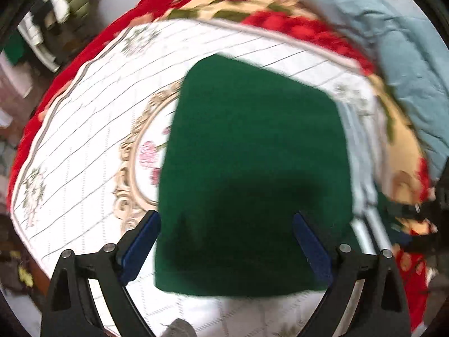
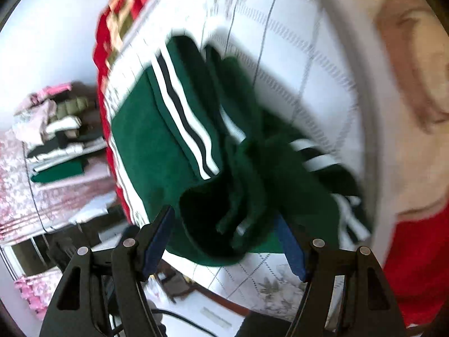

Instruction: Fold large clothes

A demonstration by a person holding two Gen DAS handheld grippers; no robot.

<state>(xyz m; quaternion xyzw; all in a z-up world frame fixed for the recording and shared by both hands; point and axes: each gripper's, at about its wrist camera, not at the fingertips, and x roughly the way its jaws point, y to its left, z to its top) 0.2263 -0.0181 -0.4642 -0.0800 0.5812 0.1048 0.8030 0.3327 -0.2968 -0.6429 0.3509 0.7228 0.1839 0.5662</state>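
Left wrist view: white quilted floral bedcover [image 1: 84, 146] carries a dark green knit garment [image 1: 252, 174], lying flat, long axis running away from the camera. Right wrist view shows its white-and-black striped trim [image 2: 182, 118], bunched nearby. Left gripper [image 1: 226, 224] and right gripper [image 2: 224, 224] spread wide, holding nothing.
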